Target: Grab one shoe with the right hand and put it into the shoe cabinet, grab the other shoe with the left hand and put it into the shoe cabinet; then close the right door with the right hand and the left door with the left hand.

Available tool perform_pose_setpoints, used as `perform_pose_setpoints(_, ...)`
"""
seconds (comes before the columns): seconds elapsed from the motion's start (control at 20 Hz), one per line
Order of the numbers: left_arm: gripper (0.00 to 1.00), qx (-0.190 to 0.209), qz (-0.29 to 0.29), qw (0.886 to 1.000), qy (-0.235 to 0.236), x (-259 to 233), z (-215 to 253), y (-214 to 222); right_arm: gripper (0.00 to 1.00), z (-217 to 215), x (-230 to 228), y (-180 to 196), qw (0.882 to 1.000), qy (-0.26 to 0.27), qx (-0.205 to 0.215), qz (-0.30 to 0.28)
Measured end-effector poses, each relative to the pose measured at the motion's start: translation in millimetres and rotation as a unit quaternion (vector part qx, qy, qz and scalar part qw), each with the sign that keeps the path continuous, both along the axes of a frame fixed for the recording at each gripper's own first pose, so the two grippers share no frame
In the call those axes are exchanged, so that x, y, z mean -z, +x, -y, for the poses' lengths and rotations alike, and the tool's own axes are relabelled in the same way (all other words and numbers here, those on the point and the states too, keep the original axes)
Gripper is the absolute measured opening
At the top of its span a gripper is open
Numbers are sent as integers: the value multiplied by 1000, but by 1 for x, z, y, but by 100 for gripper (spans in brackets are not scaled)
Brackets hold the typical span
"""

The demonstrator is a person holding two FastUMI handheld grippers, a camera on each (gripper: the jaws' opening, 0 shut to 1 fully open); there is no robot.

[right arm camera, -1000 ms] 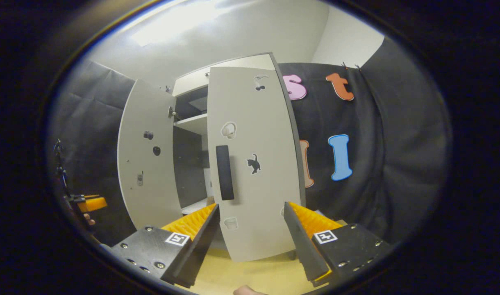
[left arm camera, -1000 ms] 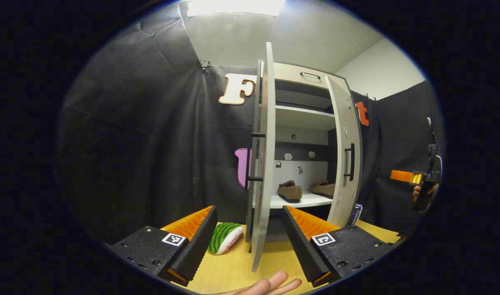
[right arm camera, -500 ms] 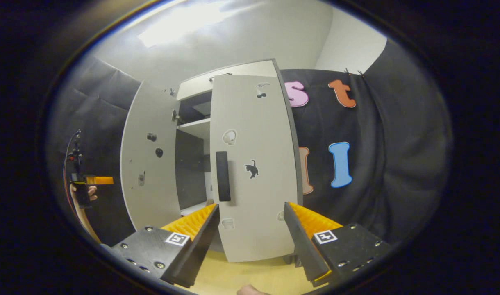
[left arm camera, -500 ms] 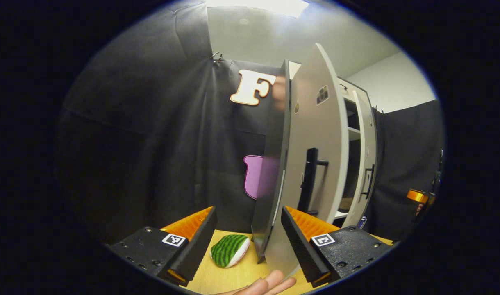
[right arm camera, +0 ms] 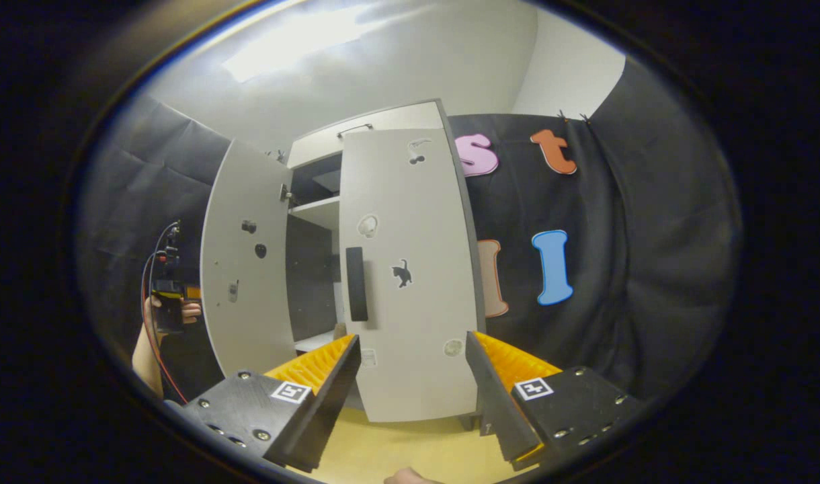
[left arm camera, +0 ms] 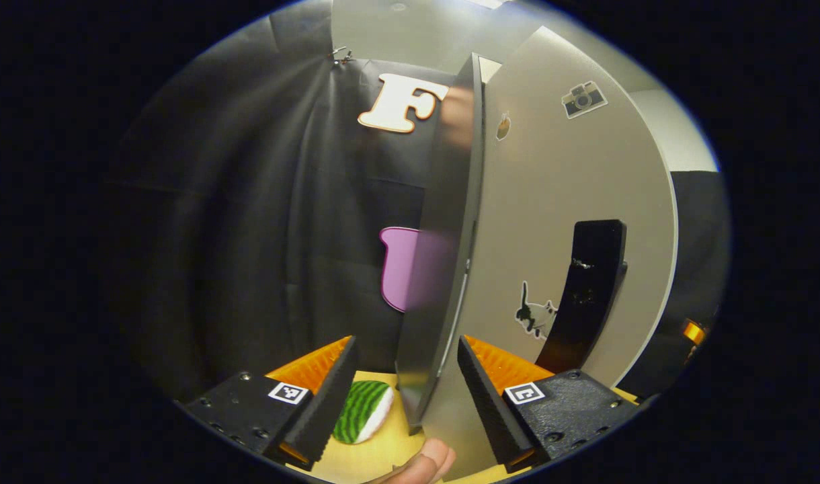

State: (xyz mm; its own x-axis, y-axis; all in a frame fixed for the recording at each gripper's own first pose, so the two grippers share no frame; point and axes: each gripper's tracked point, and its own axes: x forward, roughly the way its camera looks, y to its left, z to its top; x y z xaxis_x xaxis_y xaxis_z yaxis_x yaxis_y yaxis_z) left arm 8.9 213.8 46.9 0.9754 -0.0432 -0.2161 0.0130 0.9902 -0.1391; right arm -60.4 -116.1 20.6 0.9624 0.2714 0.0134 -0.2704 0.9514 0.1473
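My left gripper [left arm camera: 403, 396] is open, and the near edge of the cabinet's left door [left arm camera: 551, 202] stands between its fingers. That door's outer face carries a black handle [left arm camera: 588, 289] just right of the gripper. From the right gripper view, the white shoe cabinet [right arm camera: 366, 131] has its left door [right arm camera: 245, 282] ajar and its right door [right arm camera: 410, 282] almost shut. A sliver of brown shoe [right arm camera: 341, 330] shows on the low shelf through the gap. My right gripper [right arm camera: 413, 383] is open in front of the right door's lower part. The left gripper [right arm camera: 175, 296], held in a hand, sits behind the left door.
A green striped, watermelon-like soft item [left arm camera: 363, 420] lies on the yellow tabletop [right arm camera: 410, 444] left of the cabinet. Black cloth walls close in on both sides. A fingertip [left arm camera: 423, 464] shows at the bottom edge. The right gripper's tip [left arm camera: 692, 331] peeks past the door.
My left gripper has swung round to the left door's outer side and closed in on its edge; the shoes inside are now hidden from it. The right gripper has backed off slightly.
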Motion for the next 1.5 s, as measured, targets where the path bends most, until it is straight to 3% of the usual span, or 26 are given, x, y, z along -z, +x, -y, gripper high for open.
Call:
perform_pose_setpoints(0.25,91,14,-12,1000,8,0,25,1,95,18,14,6,1000,-5,11,0)
perform_pose_setpoints(0.3,85,16,-12,1000,10,-1,30,2,94,20,15,7,1000,-2,12,0)
perform_pose_setpoints(0.35,91,14,-13,1000,16,-1,31,3,94,22,17,9,1000,1,13,0)
perform_pose_setpoints(0.6,90,3,-3,998,61,-8,50,7,94,26,28,8,1000,3,13,-2)
perform_pose_setpoints(0.65,85,2,-2,998,65,-6,56,4,94,25,33,7,1000,2,13,-2)
perform_pose_setpoints(0.7,91,2,-3,998,68,-5,63,3,94,25,37,7,1000,4,12,-5)
perform_pose_setpoints(0.8,91,4,-18,997,78,5,75,9,94,27,45,6,1000,11,10,-16)
perform_pose_setpoints(1.05,91,1,-34,997,66,20,106,20,94,55,41,4,999,-6,49,5)
perform_pose_setpoints(1.25,86,21,-41,997,63,37,145,28,94,61,43,-5,999,-9,52,5)
perform_pose_setpoints(1.3,91,28,-49,996,69,41,155,27,94,63,43,-6,999,-10,54,5)
perform_pose_setpoints(1.5,94,22,-54,993,100,54,175,35,94,69,48,-6,998,-12,59,4)
